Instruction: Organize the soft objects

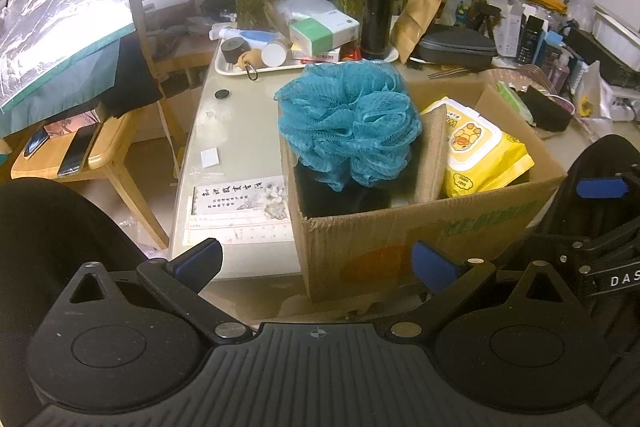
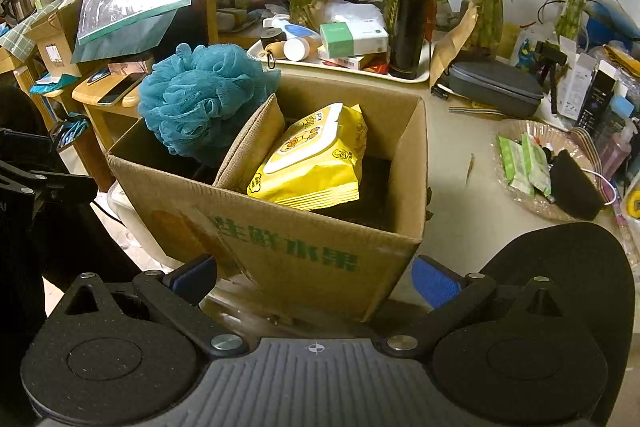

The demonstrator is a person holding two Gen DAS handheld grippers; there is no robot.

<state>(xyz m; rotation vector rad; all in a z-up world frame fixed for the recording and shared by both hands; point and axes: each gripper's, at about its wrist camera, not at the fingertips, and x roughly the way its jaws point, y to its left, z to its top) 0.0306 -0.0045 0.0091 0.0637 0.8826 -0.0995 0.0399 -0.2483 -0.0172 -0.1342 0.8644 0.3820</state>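
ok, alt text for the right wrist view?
An open cardboard box on a cluttered table holds a blue loofah, a tan cushion and a yellow wipes pack. The right hand-held gripper hangs open in front of the box, holding nothing. A tray of bottles and vases of bamboo stand behind.

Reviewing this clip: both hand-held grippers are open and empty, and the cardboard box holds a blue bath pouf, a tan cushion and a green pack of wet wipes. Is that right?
Not quite: the wipes pack in the cardboard box is yellow, not green, as the right wrist view shows. The rest holds: the blue bath pouf and tan cushion are in the box, and the left hand-held gripper and right hand-held gripper are open and empty.
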